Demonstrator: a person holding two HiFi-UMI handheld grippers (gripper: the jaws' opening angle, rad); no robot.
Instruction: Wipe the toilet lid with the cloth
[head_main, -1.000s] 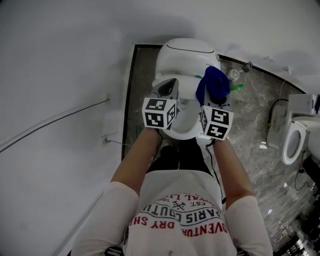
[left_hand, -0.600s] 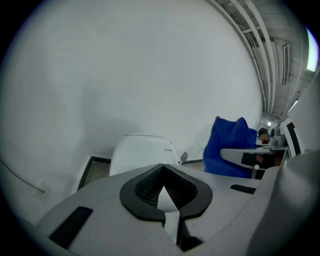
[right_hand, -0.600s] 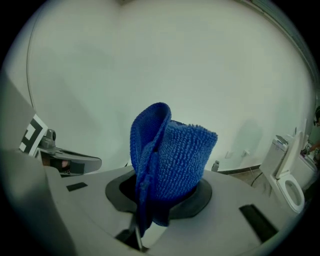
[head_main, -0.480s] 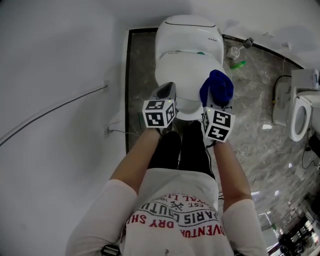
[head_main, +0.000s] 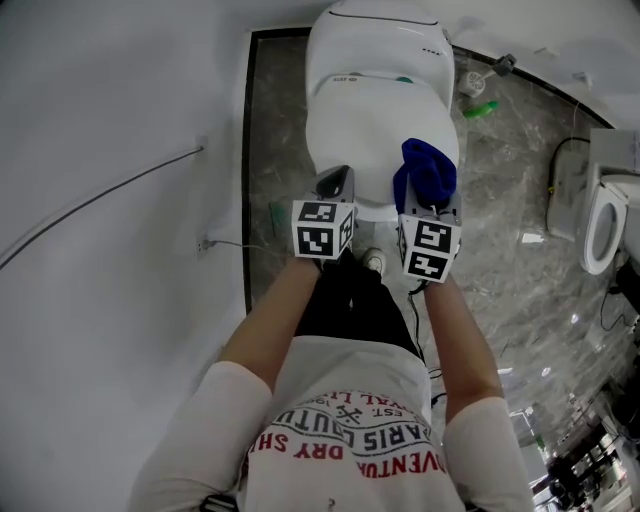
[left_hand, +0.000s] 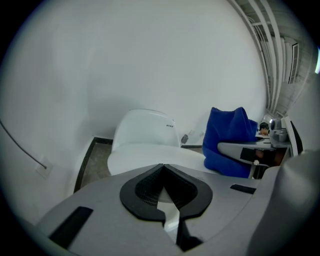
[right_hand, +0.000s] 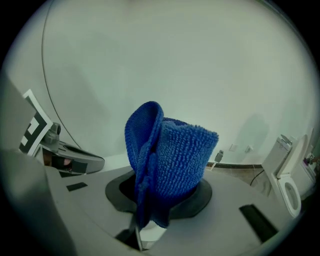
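Observation:
The white toilet has its lid lying shut, seen from above in the head view. My left gripper hovers over the lid's front left edge, jaws shut with nothing between them. In the left gripper view the lid lies just ahead. My right gripper is shut on a folded blue cloth, which sticks up over the lid's front right part. In the right gripper view the cloth hides the fingertips of that gripper. The left gripper view shows the cloth to its right.
A white wall with a thin cable and a socket stands close on the left. A second toilet is at the right. A green bottle lies on the dark marble floor behind. The person's shoe is under the bowl's front.
The toilet lid, which looked raised a second ago, now lies flat. Both grippers sit nearer the toilet's front edge. The right one still holds the cloth.

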